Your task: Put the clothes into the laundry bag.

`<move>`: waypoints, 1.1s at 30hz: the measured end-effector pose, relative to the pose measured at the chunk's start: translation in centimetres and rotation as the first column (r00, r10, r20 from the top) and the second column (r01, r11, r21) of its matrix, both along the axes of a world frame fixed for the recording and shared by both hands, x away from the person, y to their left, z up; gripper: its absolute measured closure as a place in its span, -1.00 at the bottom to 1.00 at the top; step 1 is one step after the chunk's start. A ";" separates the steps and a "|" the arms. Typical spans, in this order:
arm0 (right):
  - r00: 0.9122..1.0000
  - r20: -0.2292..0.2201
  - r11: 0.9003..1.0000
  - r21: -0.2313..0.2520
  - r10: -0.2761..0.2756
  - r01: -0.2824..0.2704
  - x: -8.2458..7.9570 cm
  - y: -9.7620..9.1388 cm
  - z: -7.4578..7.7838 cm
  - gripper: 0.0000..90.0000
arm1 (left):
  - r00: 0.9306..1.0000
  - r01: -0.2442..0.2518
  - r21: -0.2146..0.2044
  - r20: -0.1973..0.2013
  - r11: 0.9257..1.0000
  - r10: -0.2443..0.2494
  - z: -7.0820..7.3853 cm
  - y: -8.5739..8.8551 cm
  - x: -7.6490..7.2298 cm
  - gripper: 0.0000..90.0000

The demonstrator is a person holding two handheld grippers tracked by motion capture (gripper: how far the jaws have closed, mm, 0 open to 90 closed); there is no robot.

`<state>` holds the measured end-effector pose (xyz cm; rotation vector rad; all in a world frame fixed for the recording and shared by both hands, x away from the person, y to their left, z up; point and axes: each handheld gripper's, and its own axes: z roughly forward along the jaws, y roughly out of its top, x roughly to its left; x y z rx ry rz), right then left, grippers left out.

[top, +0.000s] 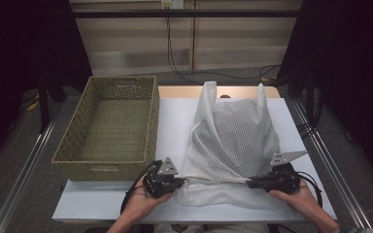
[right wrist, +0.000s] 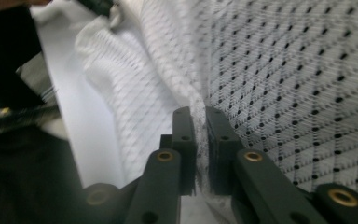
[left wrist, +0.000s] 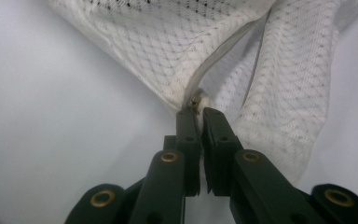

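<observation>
A white mesh laundry bag (top: 233,145) lies flat on the white tabletop (top: 175,121), right of centre, its two handle loops pointing toward the far edge and its mouth hem toward the near edge. An olive wicker basket (top: 108,127) stands on the left side of the tabletop, just beside the bag but not touching it.

The left tongs (top: 184,182) sit at the near left corner of the bag. In the left gripper view, the left tongs (left wrist: 199,116) are closed tight on the corner of the hem, right at a small metal piece (it looks like a zip pull, though it is too small to confirm). A flat white band runs up from that point along the mesh.

The right tongs (top: 248,183) sit at the near right corner of the bag. In the right gripper view, the right tongs (right wrist: 200,119) are pinched on a fold of the mesh fabric, with only the thickness of the cloth between the pads.

The hem between the two tongs is stretched in a nearly straight line along the near edge. Both hands rest low on the tabletop, well apart, one at each corner.
</observation>
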<state>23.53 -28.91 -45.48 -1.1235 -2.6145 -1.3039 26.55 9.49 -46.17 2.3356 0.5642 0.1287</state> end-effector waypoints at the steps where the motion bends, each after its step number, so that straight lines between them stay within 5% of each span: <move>1: 1.000 -0.004 1.000 -0.008 0.017 -0.017 -0.2 0.1 0.0 0.88 | 1.000 -0.009 -0.003 -0.002 1.000 0.009 -0.2 0.0 -0.1 0.99; 4: 0.999 -0.021 0.999 -0.024 0.033 -0.034 -0.6 0.2 -0.2 0.88 | 1.000 -0.005 -0.024 -0.006 1.000 0.005 -0.2 0.0 0.0 0.97; 7: 0.999 -0.034 0.999 -0.036 0.037 -0.038 -0.5 0.1 -0.6 0.83 | 1.000 0.001 -0.108 -0.005 0.994 -0.001 -0.1 -0.3 0.1 0.92; 8: 0.998 -0.042 0.998 -0.057 0.039 -0.042 -0.5 0.2 -0.9 0.80 | 1.000 -0.004 -0.096 -0.001 0.995 0.003 0.1 -0.2 0.1 0.86; 10: 1.000 -0.016 0.997 -0.076 0.017 -0.018 -0.5 0.2 -0.9 0.78 | 1.000 -0.005 -0.121 0.002 0.993 0.005 0.2 -0.1 0.1 0.78; 16: 1.000 -0.014 0.997 -0.076 -0.005 0.004 -0.6 0.1 -0.7 0.35 | 0.999 -0.032 -0.166 0.036 0.986 0.038 0.5 0.1 0.0 0.40; 20: 0.997 0.039 0.998 -0.001 -0.064 0.064 -1.0 -0.6 0.1 0.14 | 0.998 -0.034 -0.203 0.052 0.979 0.046 0.7 0.2 -0.2 0.26; 26: 0.988 0.088 0.991 0.046 -0.126 0.122 -1.7 -1.8 0.8 0.01 | 0.995 -0.055 -0.228 0.073 0.972 0.073 1.1 0.7 -0.5 0.17; 29: 0.980 0.119 0.986 0.062 -0.160 0.153 -2.1 -2.1 1.1 -0.07 | 0.993 -0.057 -0.252 0.084 0.966 0.081 1.3 0.7 -1.0 -0.05; 33: 0.967 0.145 0.976 0.093 -0.209 0.197 -2.7 -2.7 1.5 -0.11 | 0.992 -0.053 -0.246 0.094 0.968 0.079 1.5 0.6 -1.2 -0.21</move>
